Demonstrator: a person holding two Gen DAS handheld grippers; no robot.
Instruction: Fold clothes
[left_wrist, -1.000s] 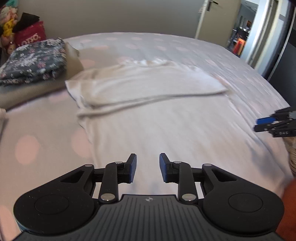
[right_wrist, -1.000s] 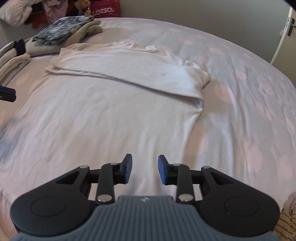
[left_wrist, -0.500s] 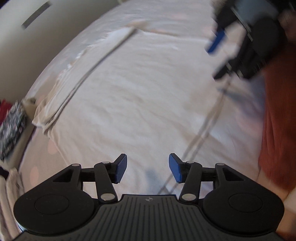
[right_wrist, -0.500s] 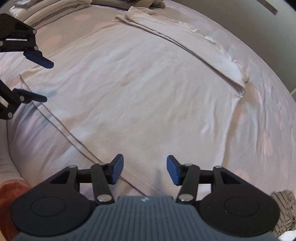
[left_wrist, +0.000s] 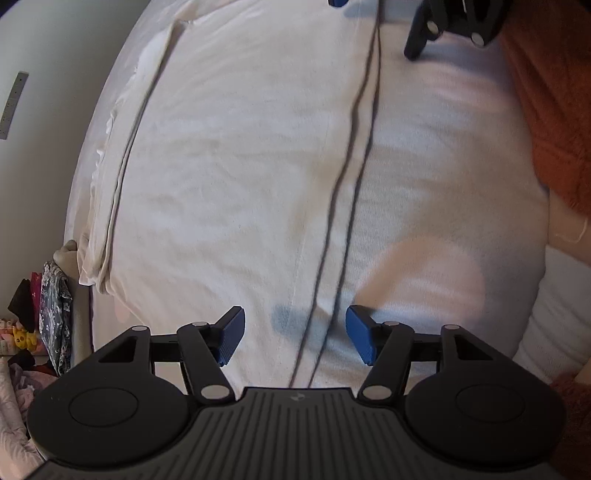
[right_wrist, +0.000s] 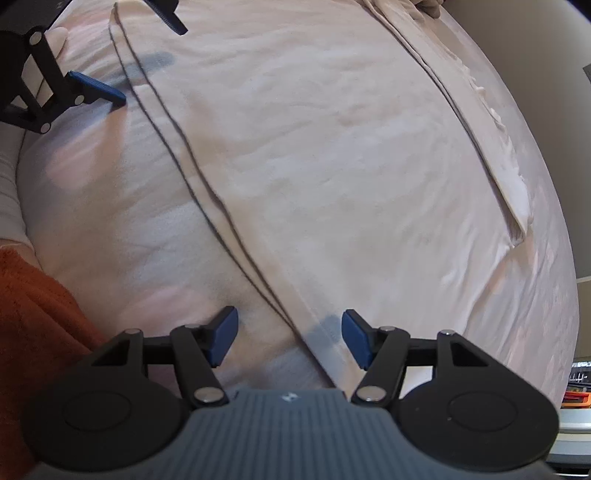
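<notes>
A white T-shirt (left_wrist: 240, 177) lies flat on the bed, its sleeves folded in along the far side (right_wrist: 480, 122). Its bottom hem (left_wrist: 332, 266) runs as a dark double line toward each camera. My left gripper (left_wrist: 295, 334) is open, low over the hem, with the hem edge between its fingers. My right gripper (right_wrist: 288, 338) is open, low over the hem (right_wrist: 229, 236) at the other corner. Each gripper shows in the other's view: the right one (left_wrist: 373, 3) at the top, the left one (right_wrist: 147, 59) at the upper left.
The bed sheet (left_wrist: 436, 206) is pale with pink dots. A stack of folded clothes (left_wrist: 55, 306) and soft toys sit at the far left. An orange knitted sleeve (left_wrist: 546, 110) and its edge (right_wrist: 33, 317) border the near side of the bed.
Both grippers have swung down from a raised forward view to just over the shirt's hem, and both have opened wider.
</notes>
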